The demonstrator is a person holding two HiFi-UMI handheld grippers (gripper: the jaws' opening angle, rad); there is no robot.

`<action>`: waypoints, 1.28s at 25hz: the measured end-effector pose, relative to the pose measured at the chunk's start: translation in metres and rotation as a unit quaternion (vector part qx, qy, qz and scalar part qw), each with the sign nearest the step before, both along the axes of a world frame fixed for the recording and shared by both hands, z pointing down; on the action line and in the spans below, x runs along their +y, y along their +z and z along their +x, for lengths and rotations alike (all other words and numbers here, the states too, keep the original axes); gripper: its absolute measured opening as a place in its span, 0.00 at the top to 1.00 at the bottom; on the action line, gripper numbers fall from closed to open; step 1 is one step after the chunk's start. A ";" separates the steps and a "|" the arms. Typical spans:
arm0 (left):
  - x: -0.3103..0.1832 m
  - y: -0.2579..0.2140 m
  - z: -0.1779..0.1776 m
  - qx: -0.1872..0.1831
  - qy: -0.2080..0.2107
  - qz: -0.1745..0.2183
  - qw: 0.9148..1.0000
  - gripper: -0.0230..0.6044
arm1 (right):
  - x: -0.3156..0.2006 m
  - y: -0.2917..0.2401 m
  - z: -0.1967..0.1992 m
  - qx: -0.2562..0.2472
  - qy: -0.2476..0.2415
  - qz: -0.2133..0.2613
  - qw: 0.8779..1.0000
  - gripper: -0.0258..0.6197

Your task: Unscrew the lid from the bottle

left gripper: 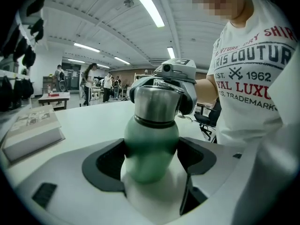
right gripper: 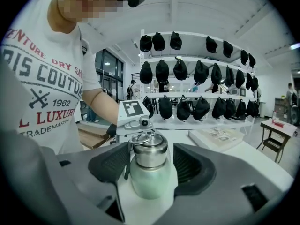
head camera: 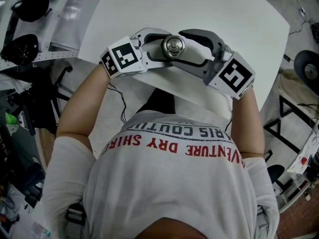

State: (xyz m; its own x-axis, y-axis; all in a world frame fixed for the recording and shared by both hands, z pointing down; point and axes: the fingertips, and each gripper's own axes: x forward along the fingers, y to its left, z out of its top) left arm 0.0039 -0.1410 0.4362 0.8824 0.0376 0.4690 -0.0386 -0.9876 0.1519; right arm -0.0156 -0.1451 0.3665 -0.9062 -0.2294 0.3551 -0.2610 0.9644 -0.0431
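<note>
A pale green bottle with a steel lid stands upright on the white table, near its front edge. My left gripper is shut on the bottle's green body, with both pads pressed on its sides. From the opposite side, my right gripper straddles the lid. It is open, and a small gap shows between each pad and the steel. From the head camera I see only the lid's top, with the left gripper and right gripper meeting round it.
A closed book lies on the far part of the table. Racks of black caps stand to my left. The table's front edge is right at my body. Some people stand by a bench far off.
</note>
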 end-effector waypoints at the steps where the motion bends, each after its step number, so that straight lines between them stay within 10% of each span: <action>1: 0.000 0.000 0.001 0.004 -0.014 0.000 1.000 0.39 | 0.001 -0.002 0.001 -0.005 0.010 0.000 1.000 0.52; 19: -0.004 0.001 -0.001 0.030 -0.266 0.011 0.964 0.39 | 0.001 -0.002 0.000 -0.025 0.202 0.024 0.979 0.51; 32: -0.004 -0.001 0.001 0.038 -0.324 0.018 0.945 0.40 | -0.005 0.006 0.006 -0.013 0.253 0.035 0.967 0.54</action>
